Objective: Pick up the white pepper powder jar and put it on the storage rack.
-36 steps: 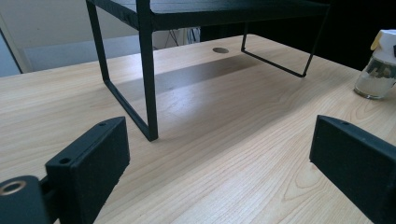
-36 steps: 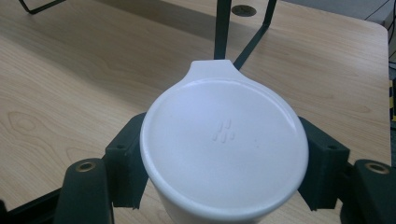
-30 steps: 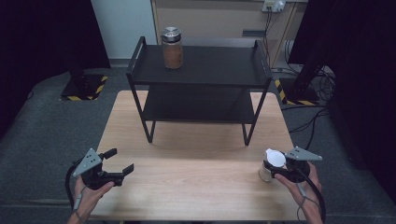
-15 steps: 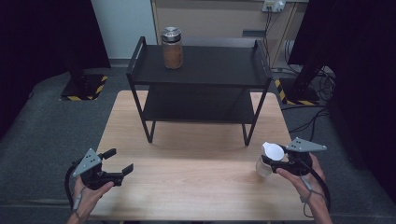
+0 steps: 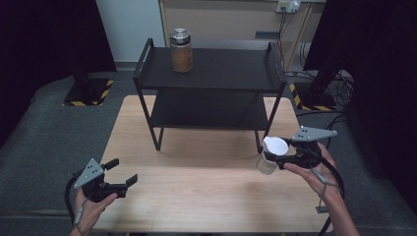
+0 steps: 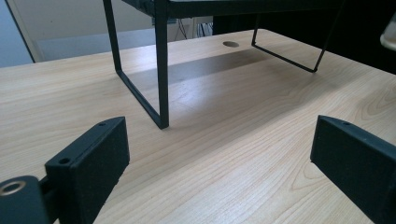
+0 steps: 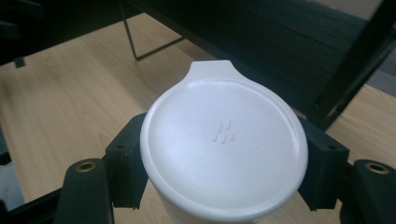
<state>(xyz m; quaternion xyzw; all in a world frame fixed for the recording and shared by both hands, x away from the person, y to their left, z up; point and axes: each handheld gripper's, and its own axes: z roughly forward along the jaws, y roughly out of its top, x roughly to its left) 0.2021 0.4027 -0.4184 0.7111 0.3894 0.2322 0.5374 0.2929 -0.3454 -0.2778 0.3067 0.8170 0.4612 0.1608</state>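
Note:
My right gripper (image 5: 278, 158) is shut on a white lidded cup (image 5: 271, 154), held above the table beside the front right leg of the black two-tier shelf (image 5: 211, 86). From the right gripper view the cup's round white lid (image 7: 224, 142) sits between the two black jaws. My left gripper (image 5: 123, 173) rests open near the table's front left corner, nothing between its fingers (image 6: 91, 161). A brown jar with a metal lid (image 5: 181, 50) stands on the shelf's top tier, at its left.
The wooden table (image 5: 196, 191) stretches between the two grippers. The shelf's lower tier (image 5: 206, 112) is bare. The shelf's thin black legs (image 6: 161, 70) stand ahead of the left gripper. Grey floor and cables surround the table.
The right gripper has lifted the white cup off the table and carried it up and toward the shelf's right leg. The left gripper has stayed put.

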